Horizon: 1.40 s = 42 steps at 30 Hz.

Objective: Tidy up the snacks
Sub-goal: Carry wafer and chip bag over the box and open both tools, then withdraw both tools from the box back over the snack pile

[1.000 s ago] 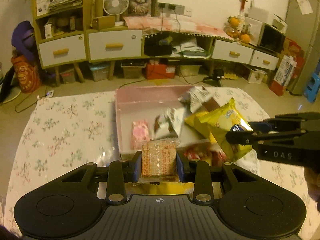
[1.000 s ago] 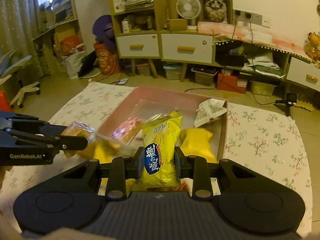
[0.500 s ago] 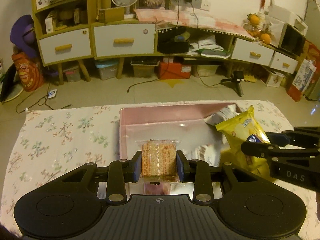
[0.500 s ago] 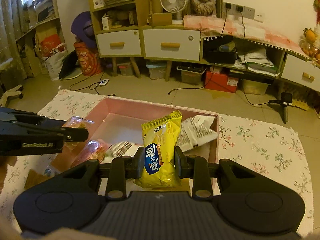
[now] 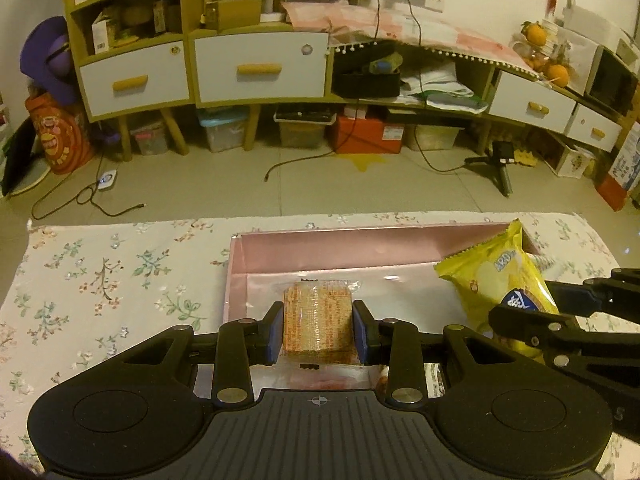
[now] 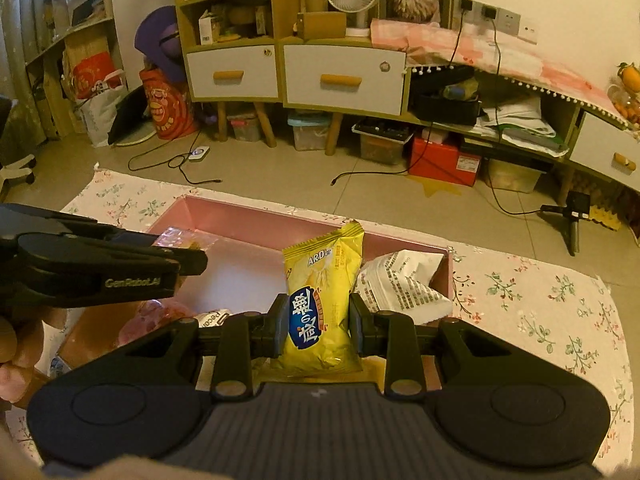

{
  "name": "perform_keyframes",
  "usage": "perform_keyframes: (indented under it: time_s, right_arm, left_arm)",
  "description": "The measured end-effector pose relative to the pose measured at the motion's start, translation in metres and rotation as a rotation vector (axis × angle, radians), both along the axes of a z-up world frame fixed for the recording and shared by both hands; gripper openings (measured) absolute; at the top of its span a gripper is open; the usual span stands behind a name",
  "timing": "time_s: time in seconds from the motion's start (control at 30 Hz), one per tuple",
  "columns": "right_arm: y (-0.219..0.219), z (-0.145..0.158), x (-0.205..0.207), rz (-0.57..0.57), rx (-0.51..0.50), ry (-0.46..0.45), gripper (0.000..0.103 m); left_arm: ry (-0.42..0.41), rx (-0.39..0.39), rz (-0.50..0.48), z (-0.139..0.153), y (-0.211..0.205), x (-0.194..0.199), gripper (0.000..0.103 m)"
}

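Left wrist view: your left tongs [image 5: 319, 330] clamp a clear-wrapped orange cracker pack [image 5: 317, 317] over the pink box [image 5: 360, 244]; its near floor hides behind your rig. The right tongs [image 5: 520, 312] enter, gripping the yellow snack bag [image 5: 492, 280].

Right wrist view: your right tongs [image 6: 319, 326] pinch that bag above the box [image 6: 248, 216], revealing a white packet [image 6: 404, 284] and a blurred pink packet [image 6: 156, 318]. The cracker pack barely peeks past the left tongs [image 6: 192, 258].
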State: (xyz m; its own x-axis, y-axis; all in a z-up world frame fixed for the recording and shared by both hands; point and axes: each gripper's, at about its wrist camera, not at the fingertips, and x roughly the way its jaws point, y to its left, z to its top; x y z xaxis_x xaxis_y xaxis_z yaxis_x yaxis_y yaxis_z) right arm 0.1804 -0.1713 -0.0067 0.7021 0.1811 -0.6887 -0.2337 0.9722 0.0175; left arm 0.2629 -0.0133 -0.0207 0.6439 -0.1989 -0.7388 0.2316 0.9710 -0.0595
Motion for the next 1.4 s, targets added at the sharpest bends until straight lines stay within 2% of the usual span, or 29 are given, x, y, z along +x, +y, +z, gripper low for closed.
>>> perform_keyframes:
  time_s: [0.1, 0.13, 0.17, 0.2, 0.6, 0.97, 1.4]
  right_arm:
    - [0.001, 0.001, 0.001, 0.003, 0.000, 0.004, 0.028]
    - [0.001, 0.003, 0.001, -0.003, -0.002, -0.002, 0.030]
    - [0.001, 0.005, 0.000, -0.012, -0.010, -0.013, 0.036]
    - [0.001, 0.005, 0.000, -0.020, -0.017, -0.019, 0.040]
    - [-0.008, 0.020, -0.017, -0.047, -0.010, -0.030, 0.063]
    - [-0.009, 0.035, -0.051, -0.052, 0.005, -0.036, 0.085]
    - [-0.013, 0.037, -0.090, -0.071, 0.026, -0.018, 0.096]
  left_arm:
    - [-0.009, -0.010, 0.008, -0.001, 0.001, 0.000, 0.036]
    - [-0.008, -0.011, 0.010, -0.001, 0.002, 0.000, 0.044]
    - [-0.009, -0.009, 0.012, -0.001, 0.002, 0.000, 0.052]
    - [-0.016, -0.004, 0.013, 0.000, 0.002, -0.002, 0.053]
    - [-0.020, 0.006, -0.010, 0.016, 0.003, -0.023, 0.057]
    - [-0.031, 0.009, -0.042, 0.039, 0.008, -0.071, 0.066]
    - [0.007, -0.026, -0.044, 0.039, 0.030, -0.125, 0.068]
